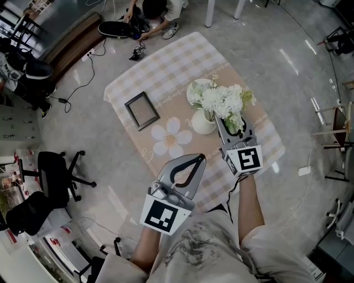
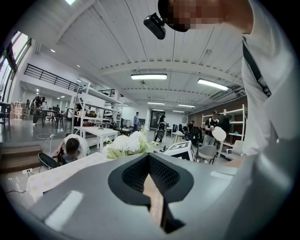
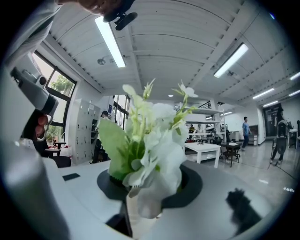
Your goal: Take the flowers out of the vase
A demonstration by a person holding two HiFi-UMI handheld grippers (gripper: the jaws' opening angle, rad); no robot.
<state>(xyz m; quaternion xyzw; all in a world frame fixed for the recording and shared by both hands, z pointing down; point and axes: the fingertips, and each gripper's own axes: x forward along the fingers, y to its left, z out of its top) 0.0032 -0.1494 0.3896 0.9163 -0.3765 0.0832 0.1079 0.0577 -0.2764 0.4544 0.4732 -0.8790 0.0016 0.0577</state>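
Observation:
A round white vase [image 1: 202,124] stands on the checked tablecloth [image 1: 166,66] and holds a bunch of white flowers [image 1: 220,99] with green leaves. My right gripper [image 1: 234,119] reaches in from the near right, beside the vase. Its jaws are shut on a sprig of white blossoms and green leaves [image 3: 149,145], which fills the right gripper [image 3: 151,183] view. My left gripper [image 1: 197,159] hovers over the table's near edge, shut and holding nothing. It points toward the flowers [image 2: 126,142], which lie well beyond its closed tips, as the left gripper [image 2: 149,158] view shows.
A dark picture frame [image 1: 141,109] lies left of the vase, with a daisy-shaped mat [image 1: 170,136] in front of it. A person [image 1: 156,14] crouches on the floor beyond the table. Black office chairs [image 1: 55,176] stand at the left, and cables trail across the floor.

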